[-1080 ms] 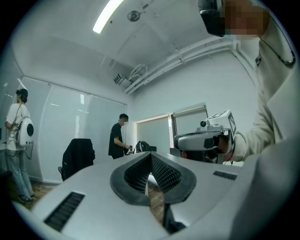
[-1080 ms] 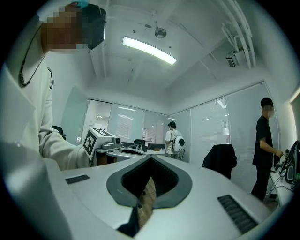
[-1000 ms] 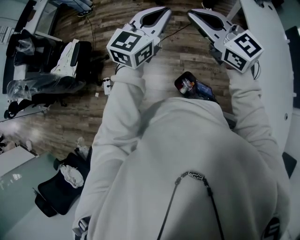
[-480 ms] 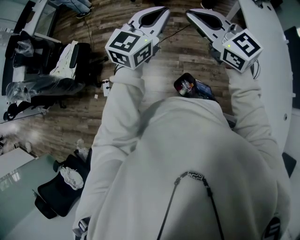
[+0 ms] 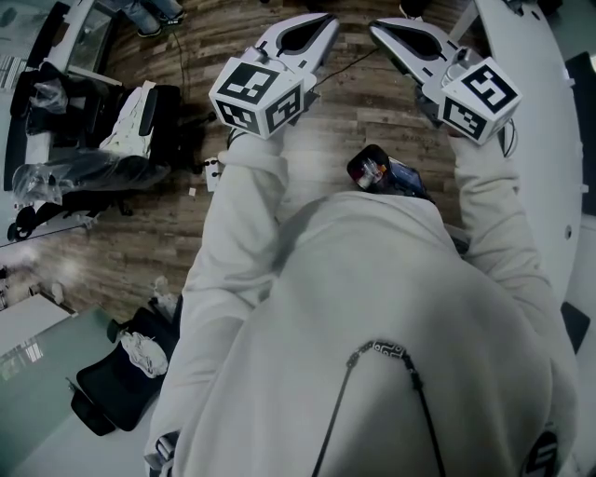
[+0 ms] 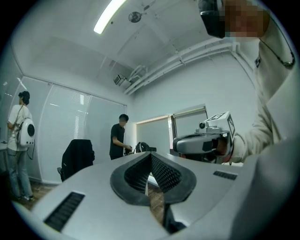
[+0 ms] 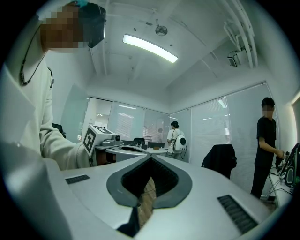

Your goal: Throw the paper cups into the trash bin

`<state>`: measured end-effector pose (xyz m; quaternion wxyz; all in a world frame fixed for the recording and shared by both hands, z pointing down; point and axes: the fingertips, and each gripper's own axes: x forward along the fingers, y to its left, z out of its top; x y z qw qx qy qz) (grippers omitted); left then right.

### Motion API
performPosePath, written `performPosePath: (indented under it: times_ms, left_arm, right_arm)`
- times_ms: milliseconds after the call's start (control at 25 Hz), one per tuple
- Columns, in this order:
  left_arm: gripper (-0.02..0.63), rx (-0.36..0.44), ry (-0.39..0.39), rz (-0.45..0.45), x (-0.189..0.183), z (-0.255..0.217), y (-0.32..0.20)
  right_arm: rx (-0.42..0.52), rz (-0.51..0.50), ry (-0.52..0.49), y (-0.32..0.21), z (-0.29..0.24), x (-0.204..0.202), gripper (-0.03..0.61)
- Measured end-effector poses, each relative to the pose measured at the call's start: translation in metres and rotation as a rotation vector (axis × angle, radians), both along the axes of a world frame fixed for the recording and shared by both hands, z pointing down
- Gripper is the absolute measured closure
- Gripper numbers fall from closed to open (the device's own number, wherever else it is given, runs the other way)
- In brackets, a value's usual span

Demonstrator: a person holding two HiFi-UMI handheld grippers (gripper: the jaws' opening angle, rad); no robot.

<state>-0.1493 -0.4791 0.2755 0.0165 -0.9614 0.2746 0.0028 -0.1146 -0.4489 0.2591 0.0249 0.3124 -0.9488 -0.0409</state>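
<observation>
No paper cup and no trash bin can be made out in any view. In the head view my left gripper [image 5: 327, 20] and right gripper [image 5: 376, 26] are held side by side in front of the white hoodie, pointing level over the wooden floor. Both are shut with nothing between the pads. The left gripper view shows its own jaws [image 6: 150, 153] closed tip to tip, with the right gripper [image 6: 206, 140] beside them. The right gripper view shows its jaws [image 7: 150, 158] closed as well, and the left gripper [image 7: 101, 136] at its left.
A curved white table [image 5: 533, 112] runs along the right. A black chair with a white backpack [image 5: 140, 116] and plastic bags [image 5: 56, 172] stand at the left. A black bag [image 5: 126, 368] lies at lower left, a small dark object [image 5: 384, 172] on the floor ahead. A person in black [image 6: 118, 136] stands across the room.
</observation>
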Motion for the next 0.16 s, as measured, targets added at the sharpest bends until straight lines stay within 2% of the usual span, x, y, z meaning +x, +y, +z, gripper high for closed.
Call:
performPosePath:
  times_ms: [160]
  left_arm:
    - [0.617, -0.003, -0.003, -0.002, -0.004, 0.0016, -0.0023]
  right_arm:
    - [0.003, -0.003, 0.004, -0.0028, -0.0012, -0.0028, 0.561]
